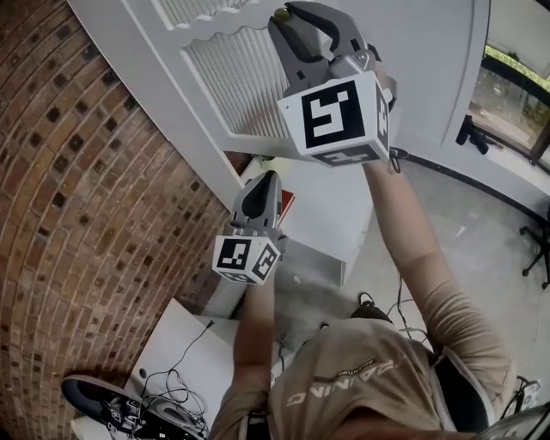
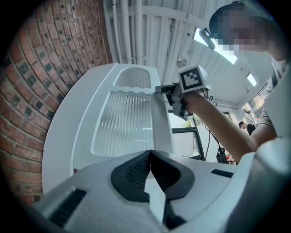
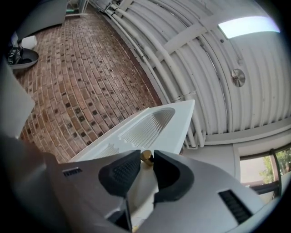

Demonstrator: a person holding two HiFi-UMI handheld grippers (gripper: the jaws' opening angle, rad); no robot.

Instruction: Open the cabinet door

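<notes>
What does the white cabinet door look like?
The cabinet door is white, looks like painted wood, with a ribbed frosted panel under a wavy-edged frame. It stands upright beside the brick wall, swung partly open. A small brass knob sits near its free edge, and the right gripper is closed on that knob.

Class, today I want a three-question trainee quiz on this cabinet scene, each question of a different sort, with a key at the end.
1. True or false: the left tongs stand wide open.
2. What sits between the right tongs? A a cable; B a brass knob; C a shoe.
3. Fill in: the wall beside the cabinet door is built of ____.
Key: 1 false, they are shut and empty; 2 B; 3 brick.
</notes>
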